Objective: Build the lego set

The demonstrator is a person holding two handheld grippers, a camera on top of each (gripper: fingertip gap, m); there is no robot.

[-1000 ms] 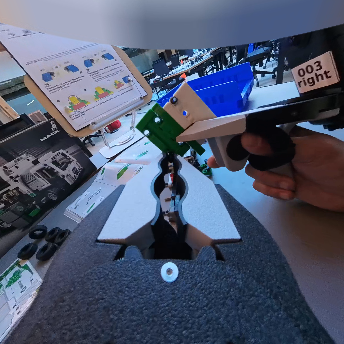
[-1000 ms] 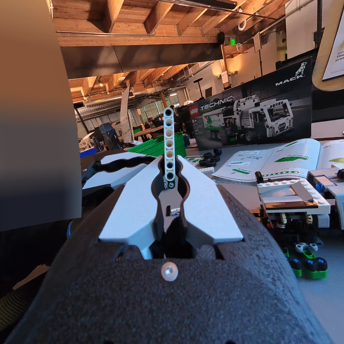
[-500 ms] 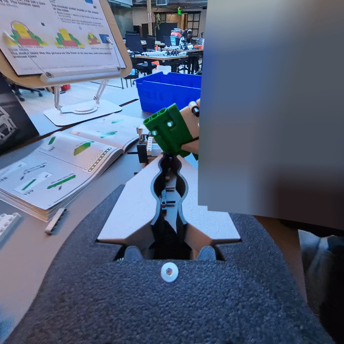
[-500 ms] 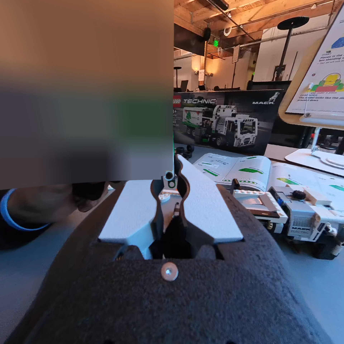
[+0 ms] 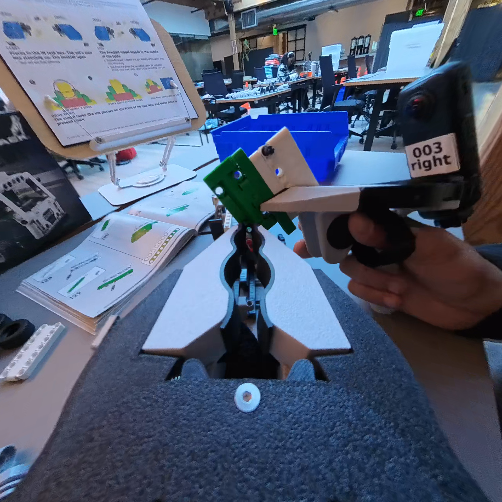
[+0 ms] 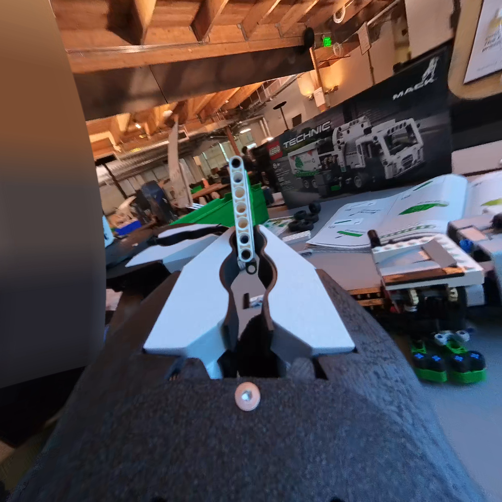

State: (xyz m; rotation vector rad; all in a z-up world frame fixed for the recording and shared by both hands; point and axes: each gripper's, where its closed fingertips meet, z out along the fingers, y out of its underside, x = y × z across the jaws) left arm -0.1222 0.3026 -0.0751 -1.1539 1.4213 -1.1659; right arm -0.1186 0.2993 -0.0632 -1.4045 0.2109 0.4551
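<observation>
A green-and-white lego assembly [image 5: 250,184] is held in the air above the table. My left gripper [image 5: 248,231] is shut on the lower edge of its green part. My right gripper [image 5: 269,201] comes in from the right with a hand on its handle and clamps the white part. In the right wrist view my right gripper [image 6: 245,244] is shut on a white beam with holes [image 6: 241,206], standing upright, with a dark connector at its base. The left gripper [image 6: 222,231] lies just behind it on the left.
An open instruction booklet [image 5: 122,252], the set's box [image 5: 27,190], a clipboard stand [image 5: 95,68] and a blue bin [image 5: 312,130] stand beyond. Black tyres [image 5: 13,328] and a white plate [image 5: 30,350] lie at the left. The part-built truck [image 6: 423,271] and small green-black pieces [image 6: 448,364] sit at the right.
Half a second ago both views pointed lower, toward the table; now both grippers are raised again as a second ago. Both grips are unchanged.
</observation>
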